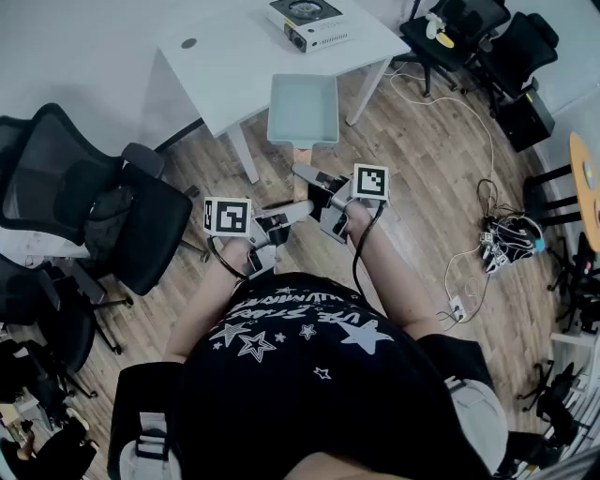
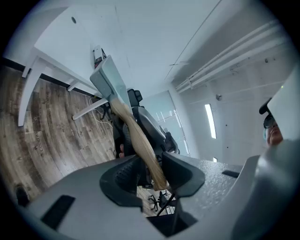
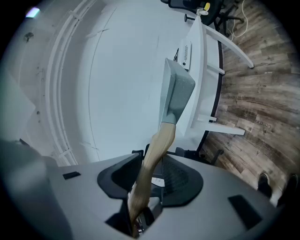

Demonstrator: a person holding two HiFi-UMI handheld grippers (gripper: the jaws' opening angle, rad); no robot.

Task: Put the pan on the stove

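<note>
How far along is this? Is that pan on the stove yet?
Not yet. Done: the pan is lifted. In hand: the left gripper and right gripper both clamp its wooden handle, holding it in the air near the white table. Left: carry it to the stove on the table and set it down.

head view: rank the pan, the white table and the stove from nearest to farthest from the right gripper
1. pan: just ahead, its wooden handle clamped in the right gripper.
2. white table: beyond the pan, which overlaps its near edge.
3. stove: on the table's far end, farthest away.
</note>
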